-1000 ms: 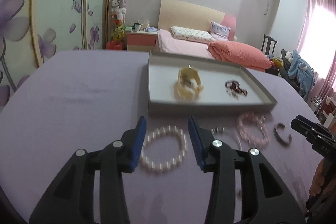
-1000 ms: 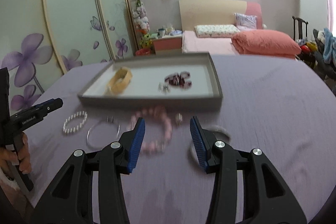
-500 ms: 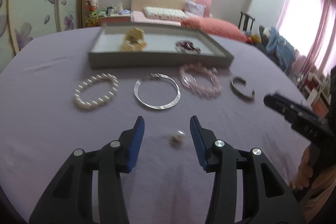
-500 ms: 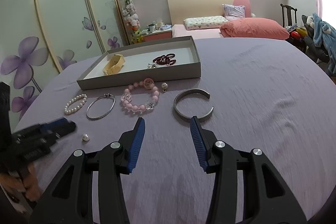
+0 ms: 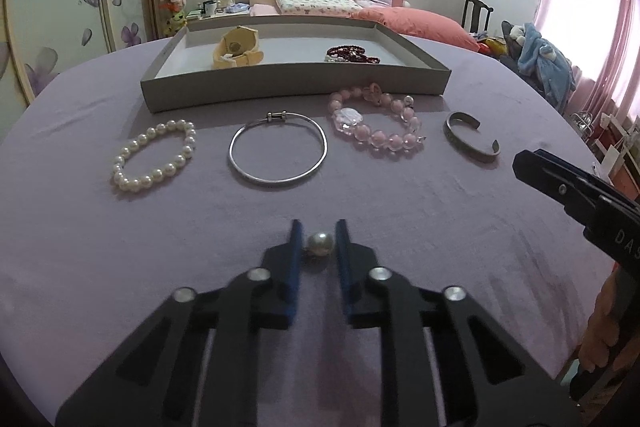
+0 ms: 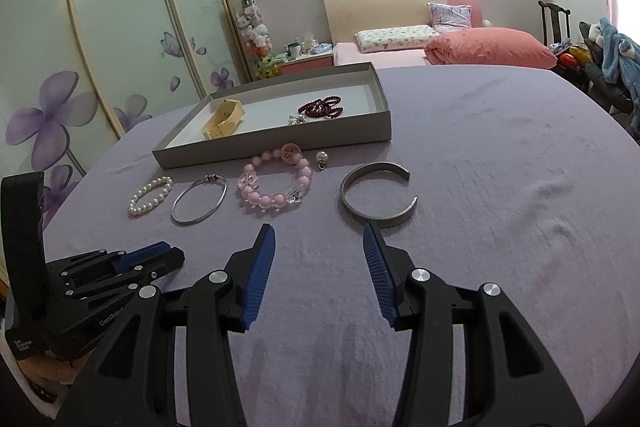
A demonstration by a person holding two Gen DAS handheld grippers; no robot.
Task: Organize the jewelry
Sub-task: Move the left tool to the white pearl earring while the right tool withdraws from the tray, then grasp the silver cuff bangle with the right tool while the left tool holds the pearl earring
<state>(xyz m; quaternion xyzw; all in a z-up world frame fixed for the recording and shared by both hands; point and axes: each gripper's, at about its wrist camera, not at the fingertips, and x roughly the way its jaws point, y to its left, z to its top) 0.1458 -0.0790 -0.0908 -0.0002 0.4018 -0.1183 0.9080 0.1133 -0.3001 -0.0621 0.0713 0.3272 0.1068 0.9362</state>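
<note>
1. The left gripper (image 5: 319, 227) has just been closing around a small pearl bead (image 5: 319, 242); whether its pads press the bead cannot be told.
2. In the right wrist view, that bead is hidden.
3. The person's hand (image 5: 600, 331) is cut off by the picture's edge.
4. Small silvery pieces (image 6: 297, 119) in the tray (image 6: 280, 143) are too small to identify.

I see a grey tray (image 5: 296, 83) holding a cream watch (image 5: 236, 47) and dark red beads (image 5: 352, 53). In front of it, in a row on the desk: pearl bracelet (image 5: 154, 155), silver bangle (image 5: 278, 154), pink bead bracelet (image 5: 374, 123), open cuff (image 5: 472, 137). A loose pearl (image 5: 319, 243) sits nearer, apparently with a small metal fitting.
</note>
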